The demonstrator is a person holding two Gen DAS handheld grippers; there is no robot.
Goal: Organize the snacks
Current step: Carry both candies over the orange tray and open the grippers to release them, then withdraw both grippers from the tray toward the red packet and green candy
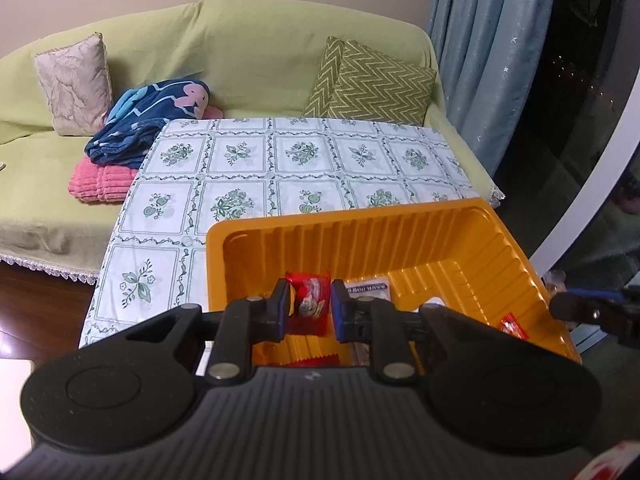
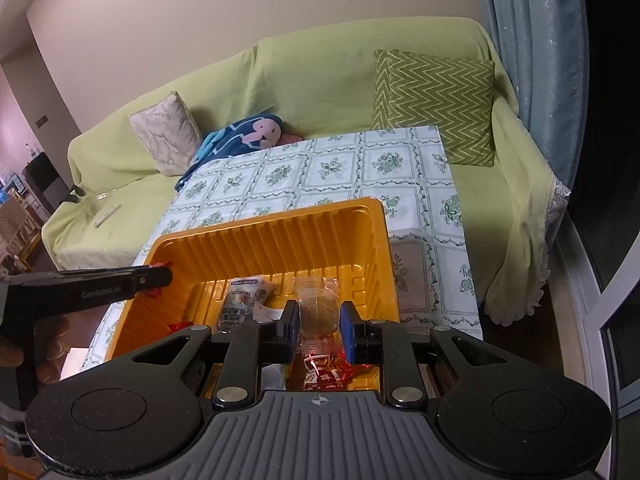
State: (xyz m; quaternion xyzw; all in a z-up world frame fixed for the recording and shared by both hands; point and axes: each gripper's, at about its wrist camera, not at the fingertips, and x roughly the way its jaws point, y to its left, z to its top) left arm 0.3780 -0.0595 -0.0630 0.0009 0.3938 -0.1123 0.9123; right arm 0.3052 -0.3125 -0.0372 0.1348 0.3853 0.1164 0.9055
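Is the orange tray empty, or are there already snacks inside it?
Not empty. The orange tray already holds several packets: a white packet and red wrapped snacks lie on its floor. Much of the floor is bare.

The ribbed tray (image 1: 400, 232) is orange. The tablecloth (image 1: 248, 168) is white, gridded with green floral squares. The sofa cover (image 1: 260, 60) is pale green, one cushion (image 1: 372, 84) olive with cream zigzags, the blanket (image 1: 132, 128) navy with pink.
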